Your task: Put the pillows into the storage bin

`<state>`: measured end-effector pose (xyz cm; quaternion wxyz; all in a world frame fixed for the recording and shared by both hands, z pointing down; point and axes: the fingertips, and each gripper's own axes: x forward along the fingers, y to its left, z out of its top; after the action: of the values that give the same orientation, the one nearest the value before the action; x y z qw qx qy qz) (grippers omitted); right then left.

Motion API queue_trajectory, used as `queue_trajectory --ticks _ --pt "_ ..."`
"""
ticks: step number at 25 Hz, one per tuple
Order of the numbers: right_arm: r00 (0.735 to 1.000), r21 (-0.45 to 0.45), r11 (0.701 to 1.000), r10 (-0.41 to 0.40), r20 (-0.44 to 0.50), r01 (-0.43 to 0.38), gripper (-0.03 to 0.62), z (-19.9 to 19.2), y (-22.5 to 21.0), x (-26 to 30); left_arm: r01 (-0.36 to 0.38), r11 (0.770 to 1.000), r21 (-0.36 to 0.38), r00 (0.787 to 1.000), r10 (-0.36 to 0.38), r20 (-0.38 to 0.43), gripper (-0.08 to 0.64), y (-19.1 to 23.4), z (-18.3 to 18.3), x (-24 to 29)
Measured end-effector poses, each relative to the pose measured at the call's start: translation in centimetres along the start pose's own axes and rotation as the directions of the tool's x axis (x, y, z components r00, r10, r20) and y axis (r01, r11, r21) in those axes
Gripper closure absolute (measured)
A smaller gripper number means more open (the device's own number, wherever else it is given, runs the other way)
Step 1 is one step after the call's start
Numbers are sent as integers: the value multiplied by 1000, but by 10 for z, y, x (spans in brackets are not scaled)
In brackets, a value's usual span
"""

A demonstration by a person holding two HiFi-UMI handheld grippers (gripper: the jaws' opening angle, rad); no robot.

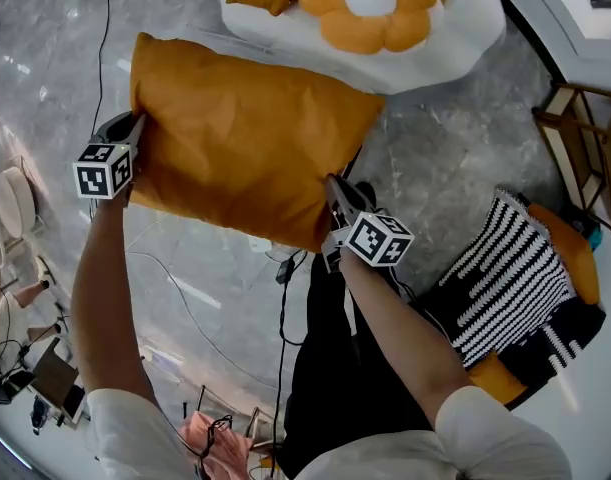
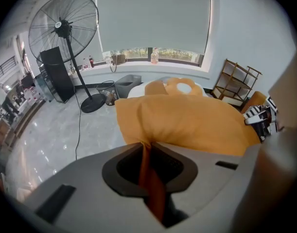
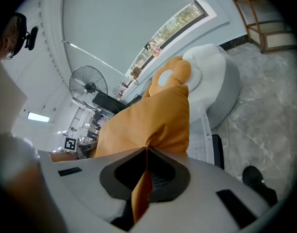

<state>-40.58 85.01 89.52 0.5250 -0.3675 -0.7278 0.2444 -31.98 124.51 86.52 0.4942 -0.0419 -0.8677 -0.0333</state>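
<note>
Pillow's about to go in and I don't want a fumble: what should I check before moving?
1. Left gripper shut on the plain orange fabric pillow's edge: ok.
2. Right gripper shut on its opposite side: ok.
3. White round storage bin open-topped, just beyond the pillow: ok.
4. Room beside the orange-and-white flower cushion inside: cannot tell.
5. Black-and-white striped pillow out of the path: ok.
</note>
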Motion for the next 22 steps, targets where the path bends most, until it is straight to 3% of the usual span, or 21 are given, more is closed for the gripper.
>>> queue_trajectory --ticks 4,8,11,14,18,22 --pt "1000 6 1000 -11 11 11 557 -4 -10 14 -23 1000 1 1000 23 -8 499 8 -4 19" --pt "999 -53 999 -11 -32 9 555 -13 -13 33 -110 991 77 992 114 -46 428 17 -10 34" --pt "996 -57 998 -38 -76 33 554 -22 -15 41 -77 993 89 994 83 -68 410 1 -22 43" --pt "999 -97 995 -12 -52 7 554 -19 -5 32 -9 995 102 999 13 -46 411 -29 -28 42" --pt "999 -206 977 50 17 -45 554 3 20 6 55 991 126 997 -61 47 426 -65 -9 16" --pt "987 -348 932 137 82 -101 554 42 68 -36 69 997 31 975 -74 210 431 -89 27 -41"
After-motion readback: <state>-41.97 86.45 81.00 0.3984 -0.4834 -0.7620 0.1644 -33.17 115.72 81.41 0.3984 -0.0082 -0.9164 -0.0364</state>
